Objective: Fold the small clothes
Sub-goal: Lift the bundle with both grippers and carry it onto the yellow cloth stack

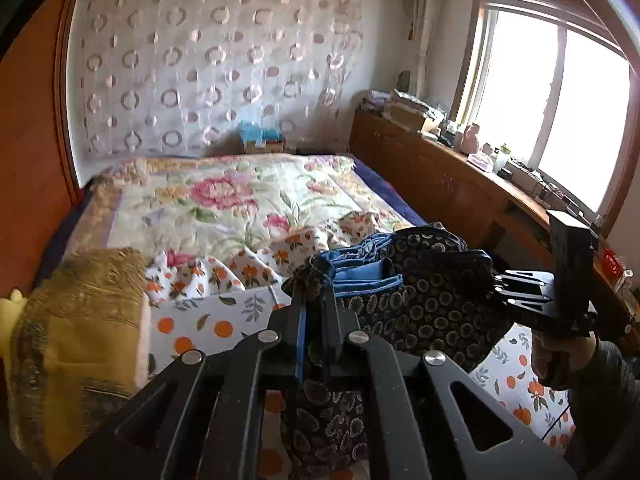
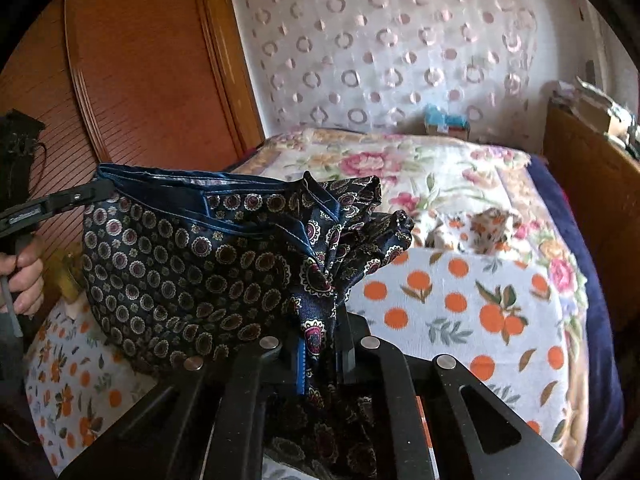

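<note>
Left gripper (image 1: 316, 300): we see its two fingers clamped close together on a bunched edge of the dark patterned shorts (image 1: 424, 300); in the right wrist view the same gripper (image 2: 90, 192) pinches the blue waistband (image 2: 168, 192) at the far left end

Right gripper (image 2: 324, 320): we see its fingers closed tight on a gathered fold of the shorts (image 2: 192, 264); from the left wrist view the right gripper (image 1: 500, 292) bites the cloth's other end, with the right hand (image 1: 560, 360) wrapped round the handle below

Left hand (image 2: 26, 276): we see it gripping the handle at the left edge of the right wrist view

Shorts: we find them held up in the air between the two grippers, above the bed; the waistband runs along the top and the dark circle-patterned fabric sags below it

Orange-print sheet (image 2: 460, 304): we see it spread on the bed beneath the hanging shorts; a crumpled piece of orange-print cloth (image 2: 490, 232) lies on it further back

Floral quilt (image 1: 224, 200): we see it covering the bed beyond the sheet

Surroundings: a yellow-brown cushion (image 1: 80, 320) sits at the left in the left wrist view; a wooden cabinet (image 1: 432, 176) runs along the right under the window (image 1: 552, 96); a circle-patterned curtain (image 1: 208, 64) hangs behind the bed
</note>
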